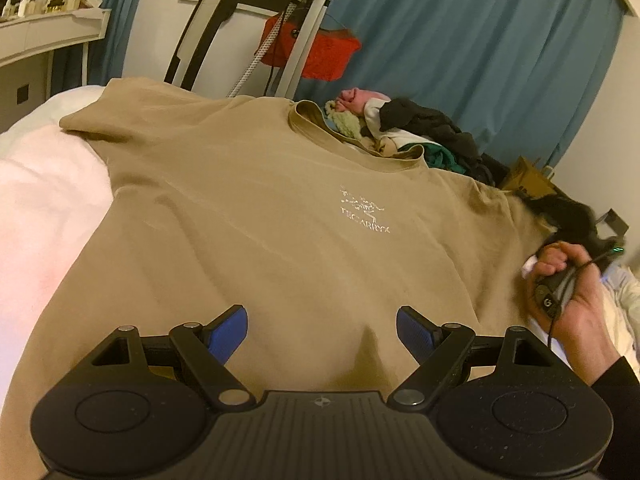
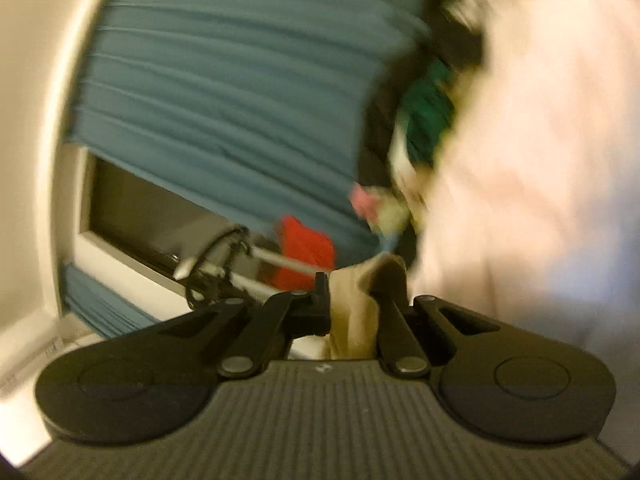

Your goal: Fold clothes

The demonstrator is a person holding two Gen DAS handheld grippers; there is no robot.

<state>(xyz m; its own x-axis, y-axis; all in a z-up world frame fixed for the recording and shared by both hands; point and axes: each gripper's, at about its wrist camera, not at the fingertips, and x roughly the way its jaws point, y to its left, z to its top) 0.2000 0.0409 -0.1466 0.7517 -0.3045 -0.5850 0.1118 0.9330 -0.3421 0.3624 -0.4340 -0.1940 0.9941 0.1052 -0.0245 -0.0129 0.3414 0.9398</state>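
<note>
The right wrist view is blurred, yet the right tool (image 2: 362,296) is pinching a fold of the tan T-shirt (image 1: 260,208), which lies flat on the white bed (image 1: 48,200), its right sleeve hidden, while the left tool (image 1: 322,334) hovers spread above the hem.

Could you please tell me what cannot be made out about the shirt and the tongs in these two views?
- Shirt hem: left wrist view, hidden behind the open left tongs.
- Which part of the shirt the right tongs pinch: right wrist view, motion blur.
- Right tongs in the left wrist view: blurred beyond the hand.
- Clothes pile: items overlap.
</note>
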